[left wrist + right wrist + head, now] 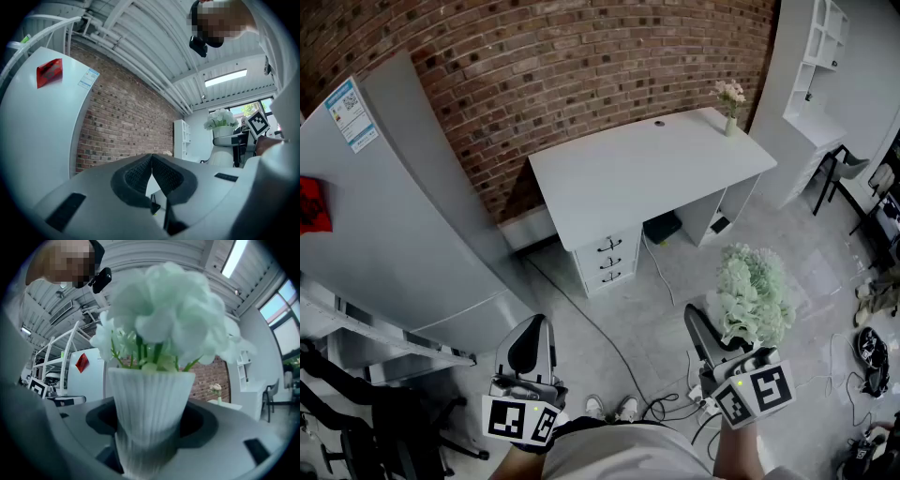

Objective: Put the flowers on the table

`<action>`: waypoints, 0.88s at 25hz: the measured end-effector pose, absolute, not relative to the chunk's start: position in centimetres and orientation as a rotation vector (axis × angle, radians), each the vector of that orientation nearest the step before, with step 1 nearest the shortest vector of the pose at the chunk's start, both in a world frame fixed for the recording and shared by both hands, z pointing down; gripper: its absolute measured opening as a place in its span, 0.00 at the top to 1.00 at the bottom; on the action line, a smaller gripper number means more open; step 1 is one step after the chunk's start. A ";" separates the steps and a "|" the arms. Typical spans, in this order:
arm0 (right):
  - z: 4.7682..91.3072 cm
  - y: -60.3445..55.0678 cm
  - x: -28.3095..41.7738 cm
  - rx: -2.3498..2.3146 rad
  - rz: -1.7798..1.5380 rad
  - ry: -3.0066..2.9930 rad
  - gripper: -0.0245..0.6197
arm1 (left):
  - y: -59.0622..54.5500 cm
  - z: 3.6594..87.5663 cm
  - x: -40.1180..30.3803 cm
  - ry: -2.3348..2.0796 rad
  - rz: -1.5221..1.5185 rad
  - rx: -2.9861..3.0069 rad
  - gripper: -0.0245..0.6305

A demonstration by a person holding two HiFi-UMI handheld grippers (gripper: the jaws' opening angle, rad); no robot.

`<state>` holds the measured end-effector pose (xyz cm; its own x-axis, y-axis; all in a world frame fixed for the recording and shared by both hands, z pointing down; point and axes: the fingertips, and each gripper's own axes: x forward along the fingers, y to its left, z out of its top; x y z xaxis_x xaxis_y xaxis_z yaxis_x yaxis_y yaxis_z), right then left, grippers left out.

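My right gripper [722, 349] [149, 427] is shut on a ribbed white vase [149, 408] of pale green-white flowers [754, 292] [168, 315], held upright above the floor at the lower right of the head view. The white desk [628, 178] stands ahead against the brick wall, well beyond the vase. My left gripper [530, 352] [151, 176] hangs at the lower left, shut with nothing between its pads. In the left gripper view the vase of flowers [219, 119] shows at the right.
A small vase of pink flowers [730, 101] stands on the desk's far right corner. A large white fridge [403, 216] is at the left. Cables [661, 394] trail over the floor by my feet. White shelves [816, 66] and a chair [844, 169] stand at the right.
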<state>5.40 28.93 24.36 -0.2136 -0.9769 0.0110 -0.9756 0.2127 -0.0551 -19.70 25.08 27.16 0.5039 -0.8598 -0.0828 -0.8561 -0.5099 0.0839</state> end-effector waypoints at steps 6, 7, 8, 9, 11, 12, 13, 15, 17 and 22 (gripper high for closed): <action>24.4 29.3 5.0 -1.958 -0.075 2.427 0.40 | 25.4 27.3 -20.0 -1.532 -0.180 2.697 0.95; 24.4 29.3 4.9 -1.958 -0.076 2.427 0.40 | 25.4 27.3 -20.1 -1.531 -0.181 2.697 0.95; 24.4 29.4 4.8 -1.959 -0.078 2.426 0.40 | 25.5 27.3 -20.2 -1.530 -0.183 2.697 0.95; 24.4 29.4 4.7 -1.961 -0.079 2.425 0.40 | 25.5 27.3 -20.3 -1.529 -0.184 2.697 0.95; 24.3 29.5 4.6 -1.965 -0.080 2.419 0.40 | 25.5 27.3 -20.4 -1.524 -0.185 2.698 0.95; 24.3 29.6 4.6 -1.966 -0.081 2.414 0.40 | 25.5 27.3 -20.4 -1.521 -0.184 2.699 0.95; 24.2 29.6 4.6 -1.967 -0.082 2.409 0.40 | 25.6 27.3 -20.4 -1.517 -0.184 2.700 0.95; 24.3 29.7 4.7 -1.972 -0.086 2.402 0.40 | 25.5 27.4 -20.2 -1.507 -0.182 2.702 0.95; 24.3 29.7 4.9 -1.970 -0.093 2.391 0.40 | 25.5 27.5 -20.0 -1.495 -0.177 2.705 0.95; 24.3 30.0 5.9 -1.972 -0.102 2.363 0.40 | 25.5 28.0 -18.9 -1.473 -0.162 2.714 0.95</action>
